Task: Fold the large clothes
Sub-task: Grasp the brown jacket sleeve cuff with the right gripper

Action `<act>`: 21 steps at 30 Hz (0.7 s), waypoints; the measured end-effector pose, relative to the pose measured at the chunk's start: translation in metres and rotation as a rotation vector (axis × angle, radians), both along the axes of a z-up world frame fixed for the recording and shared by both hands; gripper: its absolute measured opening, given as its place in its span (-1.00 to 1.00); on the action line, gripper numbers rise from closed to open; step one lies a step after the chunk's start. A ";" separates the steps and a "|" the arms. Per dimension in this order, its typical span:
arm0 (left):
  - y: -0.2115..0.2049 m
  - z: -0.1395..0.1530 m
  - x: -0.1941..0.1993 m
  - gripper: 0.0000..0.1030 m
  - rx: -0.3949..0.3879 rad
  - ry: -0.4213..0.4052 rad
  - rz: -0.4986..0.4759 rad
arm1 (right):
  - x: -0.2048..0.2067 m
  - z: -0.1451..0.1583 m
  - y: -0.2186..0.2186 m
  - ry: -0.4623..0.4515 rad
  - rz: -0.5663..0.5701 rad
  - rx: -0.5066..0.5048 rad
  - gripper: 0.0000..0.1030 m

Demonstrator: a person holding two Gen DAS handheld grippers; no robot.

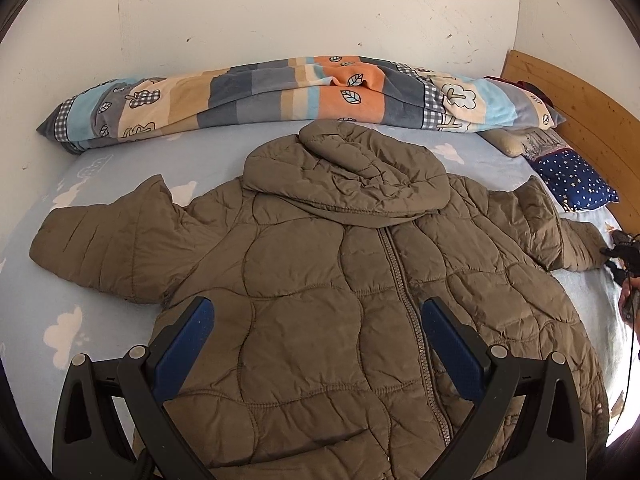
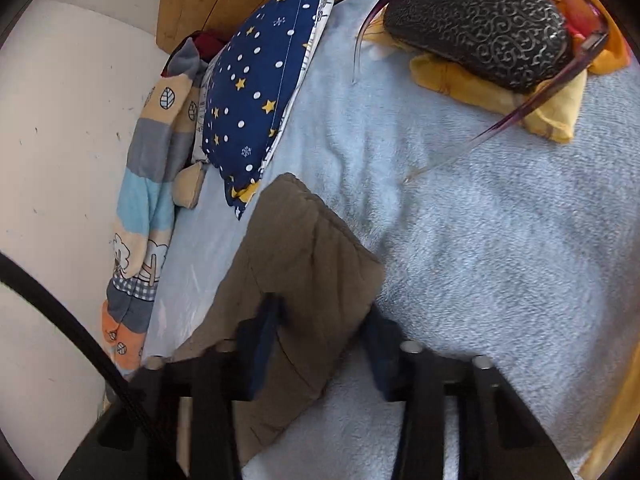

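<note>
A brown quilted hooded jacket lies spread face up on the bed, zipper closed, hood folded onto the chest, both sleeves out to the sides. My left gripper hovers open over the jacket's lower front, its blue pads wide apart with nothing between them. At the far right edge of the left wrist view, my right gripper sits at the right sleeve's cuff. In the right wrist view the sleeve runs between the right gripper's fingers, which are shut on it near the cuff; that part is blurred.
A rolled patchwork quilt lies along the wall. A starry blue pillow rests by the wooden headboard. A dark glasses case, spectacles and yellow cloth lie on the pale blue sheet beyond the sleeve.
</note>
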State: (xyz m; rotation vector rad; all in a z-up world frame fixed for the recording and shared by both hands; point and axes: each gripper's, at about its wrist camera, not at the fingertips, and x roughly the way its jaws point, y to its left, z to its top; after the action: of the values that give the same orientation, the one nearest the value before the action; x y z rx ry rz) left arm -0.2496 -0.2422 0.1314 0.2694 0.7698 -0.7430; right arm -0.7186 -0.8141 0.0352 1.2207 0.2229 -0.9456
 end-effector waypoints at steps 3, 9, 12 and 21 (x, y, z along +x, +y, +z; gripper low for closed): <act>0.001 0.001 0.000 1.00 -0.007 0.004 0.008 | 0.005 0.021 0.005 0.026 -0.004 -0.059 -0.65; 0.001 0.004 -0.002 1.00 -0.021 0.029 0.001 | 0.021 0.120 0.042 0.055 0.023 -0.320 -0.68; 0.003 0.009 -0.004 1.00 -0.037 0.021 0.001 | 0.028 0.169 0.068 0.022 0.032 -0.424 -0.68; 0.017 0.017 -0.001 1.00 -0.047 -0.005 0.034 | 0.099 0.285 0.161 -0.048 0.201 -0.659 -0.68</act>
State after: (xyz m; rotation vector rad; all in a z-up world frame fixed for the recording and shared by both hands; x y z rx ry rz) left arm -0.2508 -0.2247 0.1481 0.2150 0.7496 -0.7269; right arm -0.6192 -0.6532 0.3198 0.5987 -0.0119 -0.7282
